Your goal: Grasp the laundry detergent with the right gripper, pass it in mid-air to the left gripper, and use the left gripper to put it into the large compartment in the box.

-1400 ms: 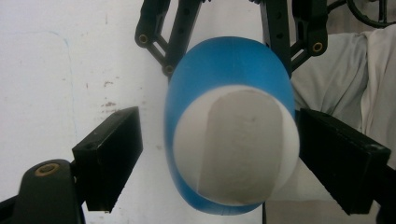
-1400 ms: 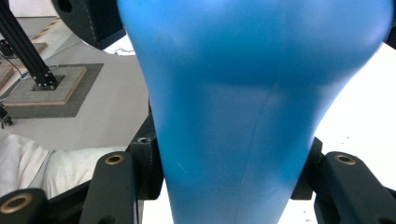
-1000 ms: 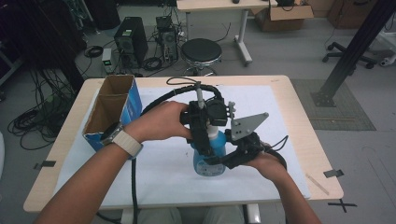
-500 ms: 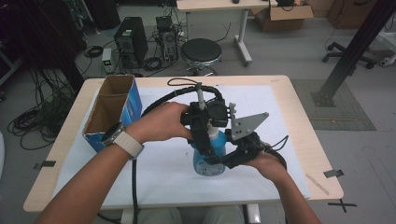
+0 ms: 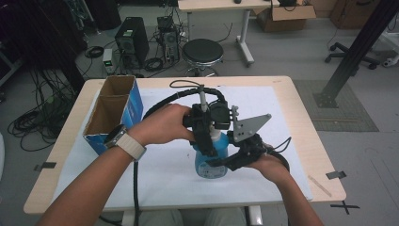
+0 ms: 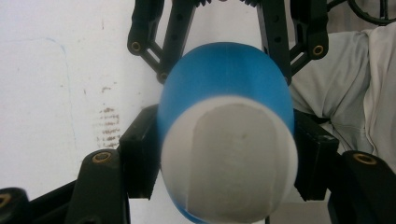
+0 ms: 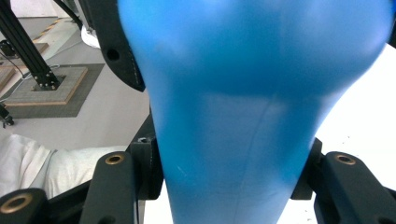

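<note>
**Together on one blue bottle, over a white sheet**

Now we stand at a pale wooden table (image 5: 301, 101) whose top is mostly covered by a white sheet (image 5: 169, 169). A blue bottle (image 5: 212, 160) stands upright near the middle of that sheet, just in front of us. Our left gripper (image 5: 207, 141) comes down over the bottle's top, its jaws closed on the white cap end. Our right gripper (image 5: 230, 162) reaches in from the side, its jaws clamped around the blue body lower down.

At the sheet's left edge sits an open cardboard box (image 5: 113, 113) with blue sides, well apart from the bottle. Beyond the table we see a grey floor, a round black stool (image 5: 202, 52), a computer tower (image 5: 129, 40) among tangled cables, and a second desk (image 5: 221, 4) further back.
</note>
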